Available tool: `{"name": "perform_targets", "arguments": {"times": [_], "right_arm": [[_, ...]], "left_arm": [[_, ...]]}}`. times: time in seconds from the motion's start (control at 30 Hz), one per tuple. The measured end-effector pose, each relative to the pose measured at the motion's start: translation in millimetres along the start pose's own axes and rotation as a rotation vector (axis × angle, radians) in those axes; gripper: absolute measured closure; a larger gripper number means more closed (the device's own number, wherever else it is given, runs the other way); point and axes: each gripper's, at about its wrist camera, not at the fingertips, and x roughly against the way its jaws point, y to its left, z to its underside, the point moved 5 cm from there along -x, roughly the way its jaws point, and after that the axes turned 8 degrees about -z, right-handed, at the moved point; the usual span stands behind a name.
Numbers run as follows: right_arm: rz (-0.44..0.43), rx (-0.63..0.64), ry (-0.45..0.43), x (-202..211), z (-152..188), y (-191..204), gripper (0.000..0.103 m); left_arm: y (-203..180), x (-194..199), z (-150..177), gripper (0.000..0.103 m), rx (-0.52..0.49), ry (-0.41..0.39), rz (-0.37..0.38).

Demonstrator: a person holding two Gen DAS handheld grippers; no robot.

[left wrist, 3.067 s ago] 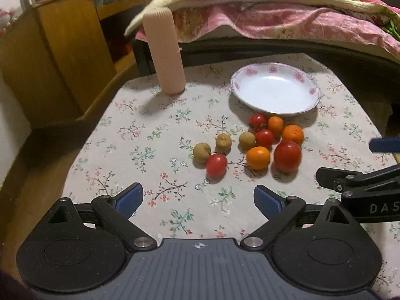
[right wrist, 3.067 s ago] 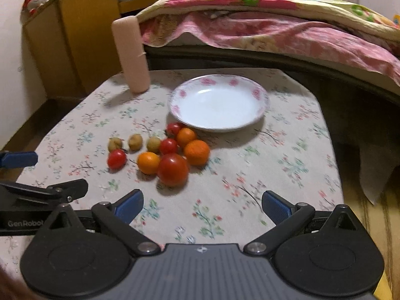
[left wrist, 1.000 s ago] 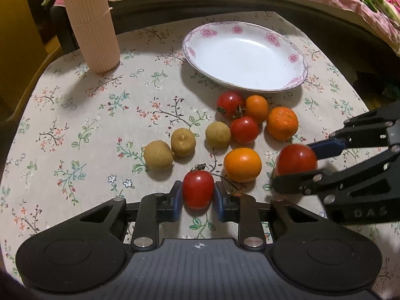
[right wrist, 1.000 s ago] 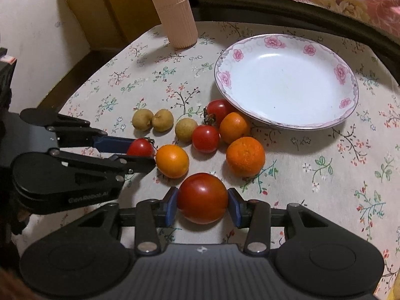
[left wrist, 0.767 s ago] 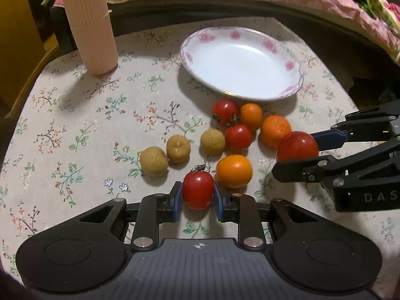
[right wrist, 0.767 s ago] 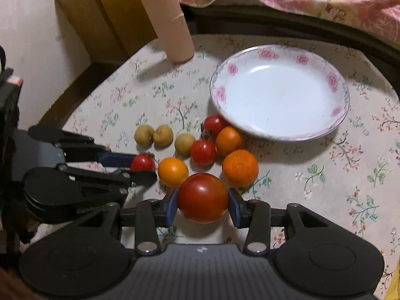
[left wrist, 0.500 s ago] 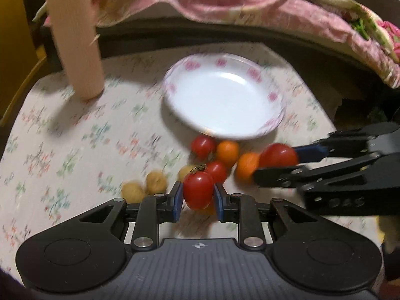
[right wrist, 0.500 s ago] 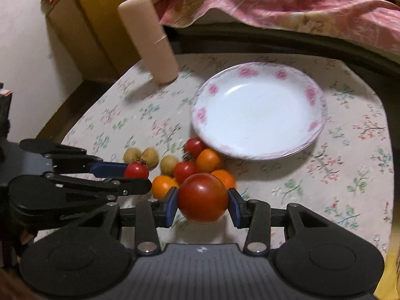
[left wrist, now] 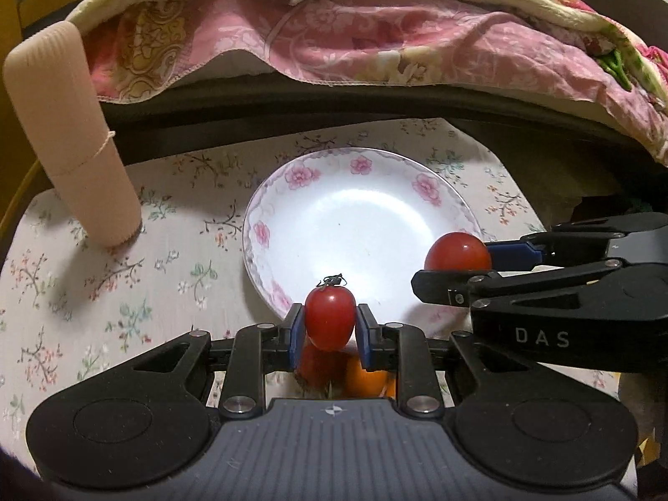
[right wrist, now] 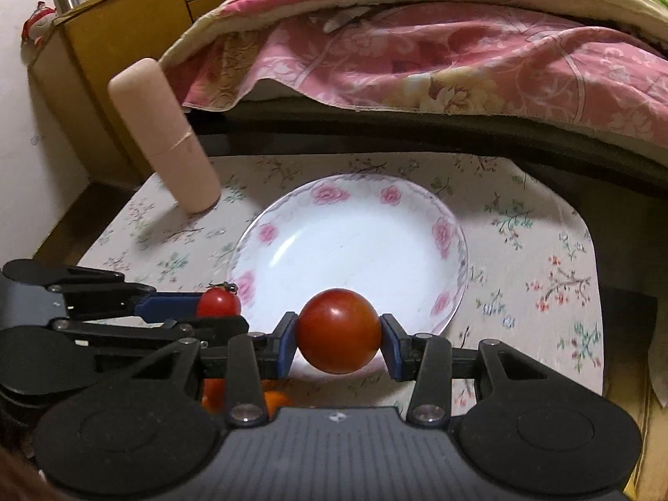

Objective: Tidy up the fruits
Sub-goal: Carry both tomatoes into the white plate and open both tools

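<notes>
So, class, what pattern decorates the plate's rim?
Pink flowers on the white plate, clearest in the left wrist view.

Both wrist views face down, close, sharing plate (left wrist: 426,190).

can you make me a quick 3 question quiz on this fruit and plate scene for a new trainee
1. True or false: the left tool is shut on a small tomato.
2. What does the right tool hold? A) an orange B) a large tomato C) nothing
3. Fill in: the white plate with pink flowers holds ____ fruit so far.

Key
1. True; the blue pads press both its sides.
2. B; the large tomato sits clamped between the pads, in front of the plate's near rim.
3. No; both tomatoes are in the tools, not resting on the plate.
</notes>
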Motion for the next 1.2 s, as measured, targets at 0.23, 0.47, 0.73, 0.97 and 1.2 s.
{"name": "perform_targets", "arguments": {"times": [0.23, 0.47, 0.73, 0.97, 1.2], "right_arm": [[0.017, 0.0, 0.028, -15, 0, -13, 0.061], [0.018, -0.002, 0.037, -17, 3, -18, 0.06], [0.027, 0.001, 0.037, -17, 2, -18, 0.06], [0.032, 0.004, 0.04, -16, 1, -17, 0.059], [0.029, 0.021, -0.002, -5, -6, -13, 0.057]], "left_arm": [[-3, -11, -1, 0.071, -0.032, -0.002, -0.017], [-4, -12, -1, 0.07, -0.028, 0.002, -0.015], [-4, -11, -2, 0.066, -0.016, 0.004, -0.017], [0, -3, -1, 0.054, 0.001, -0.001, -0.016], [9, 5, -5, 0.044, 0.023, -0.022, -0.017]]}}
